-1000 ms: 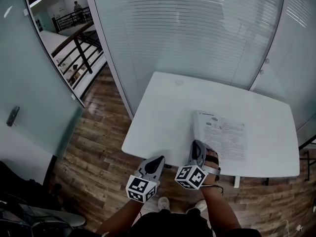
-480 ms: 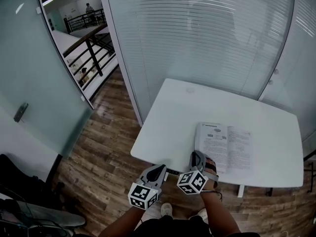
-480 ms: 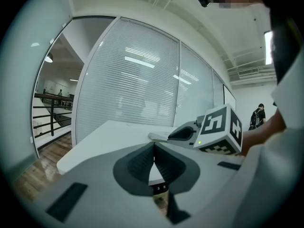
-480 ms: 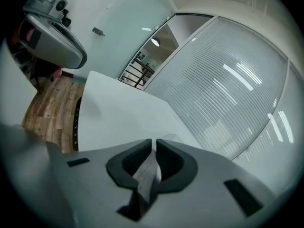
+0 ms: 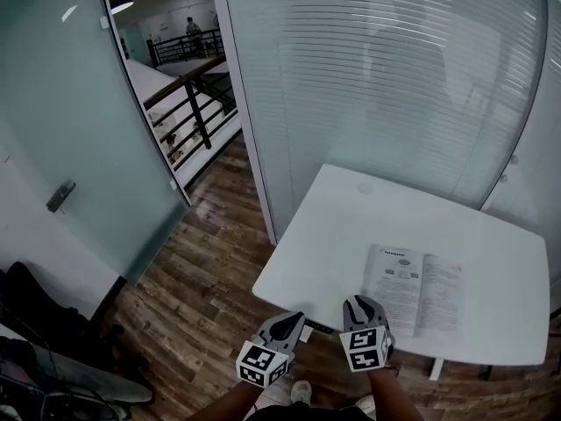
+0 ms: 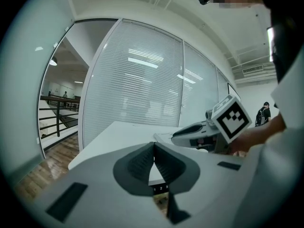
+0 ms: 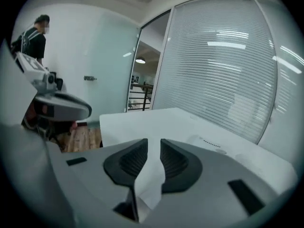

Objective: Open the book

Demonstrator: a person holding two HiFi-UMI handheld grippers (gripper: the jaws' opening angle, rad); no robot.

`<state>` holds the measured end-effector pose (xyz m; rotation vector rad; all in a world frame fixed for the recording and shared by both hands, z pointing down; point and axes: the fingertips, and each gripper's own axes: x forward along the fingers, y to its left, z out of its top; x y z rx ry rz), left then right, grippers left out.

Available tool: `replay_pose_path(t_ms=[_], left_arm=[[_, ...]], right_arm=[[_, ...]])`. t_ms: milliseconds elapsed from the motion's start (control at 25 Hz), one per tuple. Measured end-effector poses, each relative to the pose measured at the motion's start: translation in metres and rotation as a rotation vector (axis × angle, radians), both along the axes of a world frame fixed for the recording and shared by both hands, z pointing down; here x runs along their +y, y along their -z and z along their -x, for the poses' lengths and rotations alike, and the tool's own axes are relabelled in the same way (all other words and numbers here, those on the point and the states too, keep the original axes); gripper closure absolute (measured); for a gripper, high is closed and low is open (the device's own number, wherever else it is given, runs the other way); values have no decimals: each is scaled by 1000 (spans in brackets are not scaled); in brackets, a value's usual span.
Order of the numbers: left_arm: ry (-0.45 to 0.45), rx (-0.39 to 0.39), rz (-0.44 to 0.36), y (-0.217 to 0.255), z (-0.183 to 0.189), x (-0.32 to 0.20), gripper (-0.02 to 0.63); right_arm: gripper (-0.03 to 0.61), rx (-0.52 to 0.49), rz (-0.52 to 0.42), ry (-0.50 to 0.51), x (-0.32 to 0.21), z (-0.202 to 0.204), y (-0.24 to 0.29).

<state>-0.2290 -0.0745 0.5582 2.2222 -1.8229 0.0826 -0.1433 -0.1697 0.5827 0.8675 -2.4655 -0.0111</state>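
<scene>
The book lies open and flat on the white table, near its front edge, with printed pages facing up. My right gripper hovers at the book's near left corner. Its jaws have just been opening and stand apart. A white strip shows in the gap; whether it is a page or the table I cannot tell, and the pads do not press on it. The book's page lies just beyond. My left gripper is shut on nothing at the table's front edge, left of the right gripper.
Glass walls with blinds rise behind the table. A glass door and a railing stand to the left over wood flooring. Dark items lie on the floor at lower left. A person stands far off.
The book now lies open with both pages flat. My right gripper has drawn back from the book's near corner toward the table edge and its jaws have parted. The head view has tilted up.
</scene>
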Motion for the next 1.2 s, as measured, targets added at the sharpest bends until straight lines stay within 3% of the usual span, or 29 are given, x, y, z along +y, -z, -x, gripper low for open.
replay_pose_path(t_ms=[280, 440, 920, 1200], left_arm=[[-11, 2, -44, 22, -5, -11, 597], [-32, 6, -67, 34, -18, -28, 597], [-175, -45, -108, 56, -72, -61, 597], [-232, -43, -122, 59, -100, -72, 597]], right_arm=[[570, -206, -5, 65, 10, -1, 68], [574, -275, -34, 52, 9, -20, 95], [575, -335, -215, -112, 6, -124, 129], [575, -330, -207, -174, 6, -148, 128]])
